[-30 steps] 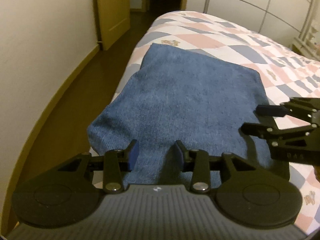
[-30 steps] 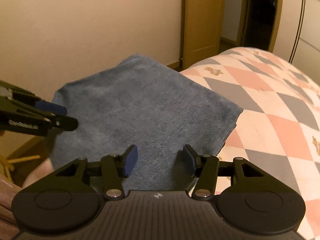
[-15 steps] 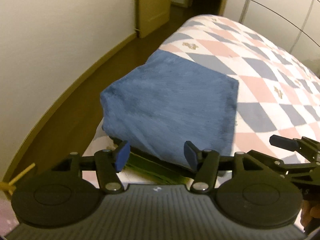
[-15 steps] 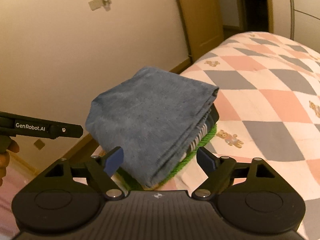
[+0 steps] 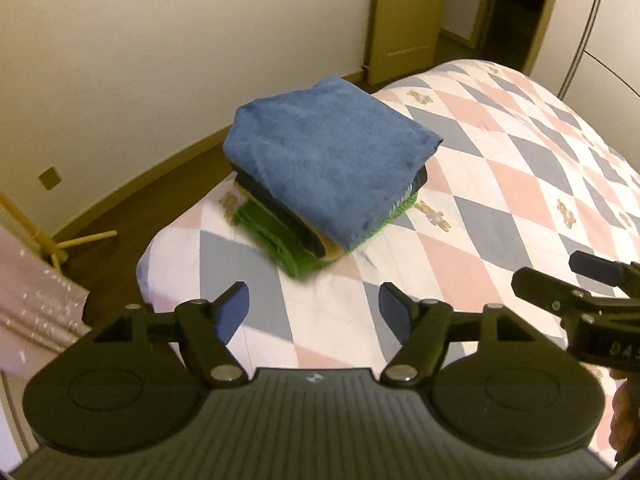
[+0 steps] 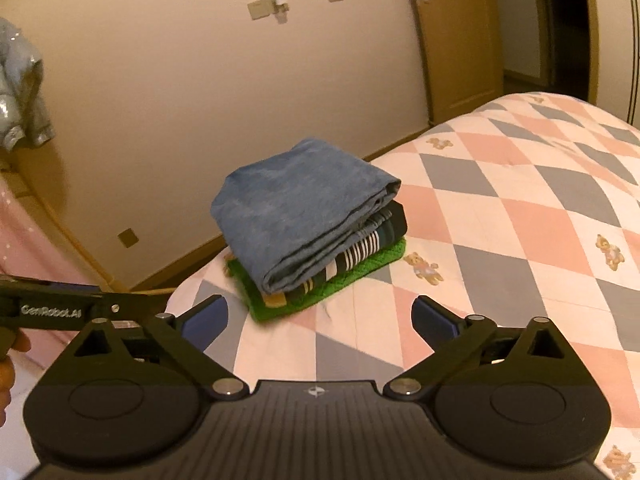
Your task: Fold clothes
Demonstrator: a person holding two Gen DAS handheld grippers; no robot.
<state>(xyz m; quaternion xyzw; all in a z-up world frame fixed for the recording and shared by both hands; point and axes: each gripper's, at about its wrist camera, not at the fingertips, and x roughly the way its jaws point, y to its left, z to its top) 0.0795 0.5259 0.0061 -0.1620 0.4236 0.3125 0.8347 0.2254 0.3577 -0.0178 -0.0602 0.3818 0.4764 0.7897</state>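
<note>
The stack of folded clothes [image 5: 320, 184] lies on the bed [image 5: 520, 168], at the bed's corner nearest the wall [image 5: 160, 60]. All places below are rel. to this stack.

Left of the stack: the wall, a wooden skirting, the dark floor [image 5: 132, 208], and a pink cloth [image 5: 36, 300] at the picture edge. In the right wrist view a grey garment [image 6: 20, 88] hangs far left, high up.

The stack itself: on top a folded blue garment [image 6: 296, 208], under it a dark striped piece [image 6: 360, 248], at the bottom a green knitted piece [image 6: 352, 276]. The long axis of the blue garment runs diagonal, from near-left to far-right approx.; its rolled fold edge faces the right wrist camera, the layered ends point right.

In front of the stack, apart from it: the left gripper [image 5: 312, 304], fingers spread wide, holding nothing. The right gripper [image 6: 316, 316] is also spread, nothing between the fingers.

Right of the stack: the quilt w/ pink, grey and white diamonds, and behind it a wooden door [image 6: 460, 40].
</note>
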